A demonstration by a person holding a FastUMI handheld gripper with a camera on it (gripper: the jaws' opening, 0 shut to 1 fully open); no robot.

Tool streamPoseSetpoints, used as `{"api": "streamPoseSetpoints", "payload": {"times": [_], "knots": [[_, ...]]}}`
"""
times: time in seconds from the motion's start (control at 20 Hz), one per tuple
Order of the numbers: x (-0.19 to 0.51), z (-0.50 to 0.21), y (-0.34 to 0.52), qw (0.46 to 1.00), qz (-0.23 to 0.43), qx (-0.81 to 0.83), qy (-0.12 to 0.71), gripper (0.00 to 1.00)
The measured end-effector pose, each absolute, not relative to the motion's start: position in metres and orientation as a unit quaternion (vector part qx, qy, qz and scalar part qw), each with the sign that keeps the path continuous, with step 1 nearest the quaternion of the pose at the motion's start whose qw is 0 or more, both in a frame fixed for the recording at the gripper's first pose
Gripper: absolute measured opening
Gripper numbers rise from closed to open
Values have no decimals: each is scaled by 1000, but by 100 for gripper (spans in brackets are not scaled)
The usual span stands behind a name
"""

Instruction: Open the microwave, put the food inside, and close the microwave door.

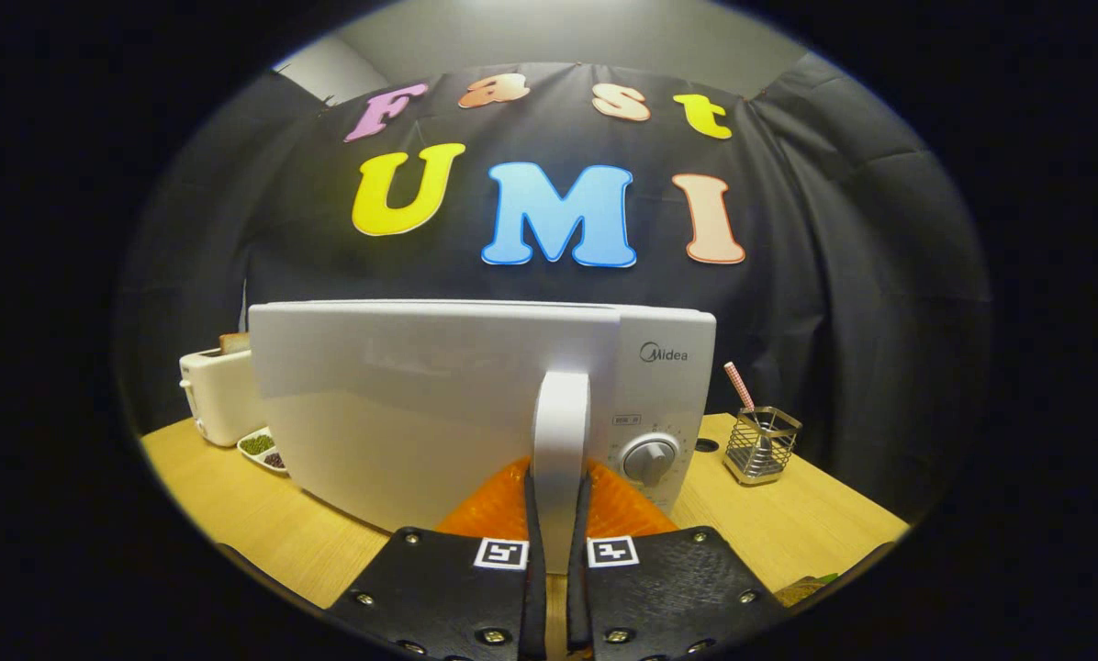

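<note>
A white microwave (664, 367) stands on the wooden table just ahead of me. Its door (402, 404) is swung partly out toward me, so its right edge hangs away from the body. My gripper (558, 496) is shut on the door's upright white handle (561, 413), with one finger on each side of it. To the right of the handle are the control panel and a round dial (650, 459). A bit of food with a green patch (811, 588) lies on the table by my right finger.
A white toaster (218, 395) with a slice in it stands left of the microwave, with a small dish of dark and green bits (263, 448) in front of it. Right of the microwave stands a wire holder (762, 445) with a checked straw. The wooden table (255, 523) stretches on both sides.
</note>
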State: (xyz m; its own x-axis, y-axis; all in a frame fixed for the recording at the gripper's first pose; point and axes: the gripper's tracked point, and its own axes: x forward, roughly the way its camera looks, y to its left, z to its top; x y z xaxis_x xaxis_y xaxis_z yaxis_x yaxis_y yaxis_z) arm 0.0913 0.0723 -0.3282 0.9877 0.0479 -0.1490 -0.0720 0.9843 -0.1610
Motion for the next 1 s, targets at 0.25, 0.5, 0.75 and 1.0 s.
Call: {"api": "streamPoseSetpoints", "payload": {"times": [0.25, 0.5, 0.75, 1.0], "knots": [[50, -331, 88, 984, 100, -72, 126, 9], [-6, -323, 116, 962, 195, -68, 180, 26], [-54, -313, 139, 940, 249, -120, 198, 26], [-89, -309, 172, 923, 285, -134, 222, 26]]}}
